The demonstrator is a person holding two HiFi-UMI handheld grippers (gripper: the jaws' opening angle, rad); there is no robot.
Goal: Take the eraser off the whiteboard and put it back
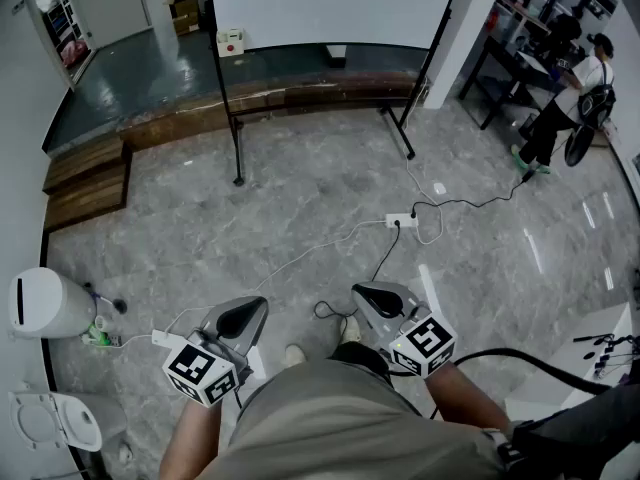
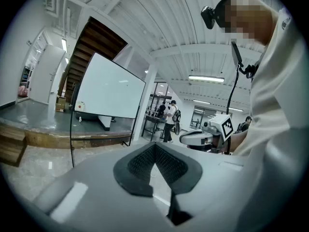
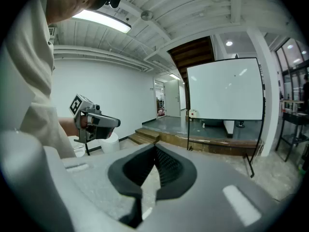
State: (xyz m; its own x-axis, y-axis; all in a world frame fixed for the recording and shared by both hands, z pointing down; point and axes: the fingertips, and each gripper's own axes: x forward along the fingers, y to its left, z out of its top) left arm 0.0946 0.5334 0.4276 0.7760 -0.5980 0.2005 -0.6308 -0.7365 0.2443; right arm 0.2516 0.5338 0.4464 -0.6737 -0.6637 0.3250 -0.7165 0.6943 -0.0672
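Now our left tongs [image 1: 244, 315] and right tongs [image 1: 376, 298] are both pressed together and empty. What we take for the eraser [image 1: 231, 40] sits at the lower left corner of the whiteboard [image 1: 330, 3], well ahead of us and somewhat nearer the left tongs.

left gripper [image 1: 244, 316]: grey, black jaws | right gripper [image 1: 377, 299]: grey, black jaws | shirt [image 1: 330, 418]: beige

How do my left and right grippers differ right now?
In the head view the left gripper angles toward the right, the right gripper toward the left. The left gripper sits lower in the frame, the right gripper slightly higher. Both are shut, empty, and well short of the whiteboard.
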